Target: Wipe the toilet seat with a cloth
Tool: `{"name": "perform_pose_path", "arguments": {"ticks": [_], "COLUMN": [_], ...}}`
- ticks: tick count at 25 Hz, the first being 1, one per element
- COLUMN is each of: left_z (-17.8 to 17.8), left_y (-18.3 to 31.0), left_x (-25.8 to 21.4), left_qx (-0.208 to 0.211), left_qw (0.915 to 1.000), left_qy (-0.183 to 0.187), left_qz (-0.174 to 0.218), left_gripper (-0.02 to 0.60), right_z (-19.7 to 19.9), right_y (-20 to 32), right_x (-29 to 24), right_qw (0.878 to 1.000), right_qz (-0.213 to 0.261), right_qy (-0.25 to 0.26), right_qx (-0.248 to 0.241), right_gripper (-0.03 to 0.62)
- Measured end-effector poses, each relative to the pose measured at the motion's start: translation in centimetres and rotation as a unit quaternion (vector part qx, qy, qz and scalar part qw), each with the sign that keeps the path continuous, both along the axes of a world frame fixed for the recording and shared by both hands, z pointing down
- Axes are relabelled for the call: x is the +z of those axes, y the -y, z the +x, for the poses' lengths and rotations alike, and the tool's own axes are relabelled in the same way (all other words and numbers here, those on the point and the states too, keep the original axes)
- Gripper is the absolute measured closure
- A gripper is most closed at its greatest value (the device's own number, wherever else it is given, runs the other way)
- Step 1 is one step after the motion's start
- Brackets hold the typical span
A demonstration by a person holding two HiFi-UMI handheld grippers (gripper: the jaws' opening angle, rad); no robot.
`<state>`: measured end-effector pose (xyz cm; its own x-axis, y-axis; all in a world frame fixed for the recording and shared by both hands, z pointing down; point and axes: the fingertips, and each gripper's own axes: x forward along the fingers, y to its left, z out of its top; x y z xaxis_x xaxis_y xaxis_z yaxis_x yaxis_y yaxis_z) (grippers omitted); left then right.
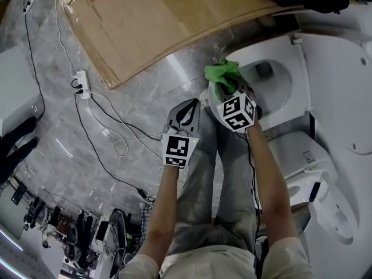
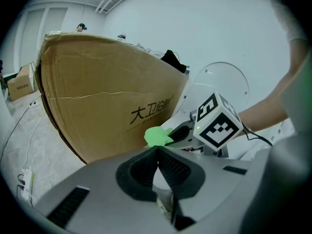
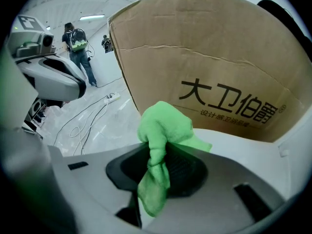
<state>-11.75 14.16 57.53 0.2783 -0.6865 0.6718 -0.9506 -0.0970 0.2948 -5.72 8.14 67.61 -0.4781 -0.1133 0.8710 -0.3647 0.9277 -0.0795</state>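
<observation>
- The right gripper (image 3: 158, 155) has its fingers clamped on a bright green cloth (image 3: 163, 130). The cloth bunches above the fingers and a tail hangs below.
- In the head view, the cloth sits at the near-left edge of the white toilet seat (image 1: 296, 92). I cannot tell whether it touches.
- The left gripper (image 2: 157, 152) is held just left of the right one, above the grey floor (image 1: 52, 115). Its fingers are pressed together with nothing between them.
- A large cardboard box (image 1: 163, 22) stands on the far side, left of the toilet.
</observation>
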Motion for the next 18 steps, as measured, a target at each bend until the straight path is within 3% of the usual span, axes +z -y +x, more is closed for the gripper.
{"name": "perform_pose_path", "arguments": {"ticks": [18], "left_z": [1.2], "left_y": [-4.6], "left_x": [1.1], "left_qx": [0.002], "left_qw": [0.9995], "left_qy": [0.006], "left_qz": [-0.03], "left_gripper": [0.569], "right_z": [0.6], "right_y": [-7.9], "right_x": [0.1], "right_qw": [0.999], "right_qz": [-0.038], "right_qy": [-0.002], "right_qx": [-0.03], "right_gripper": [0.497]}}
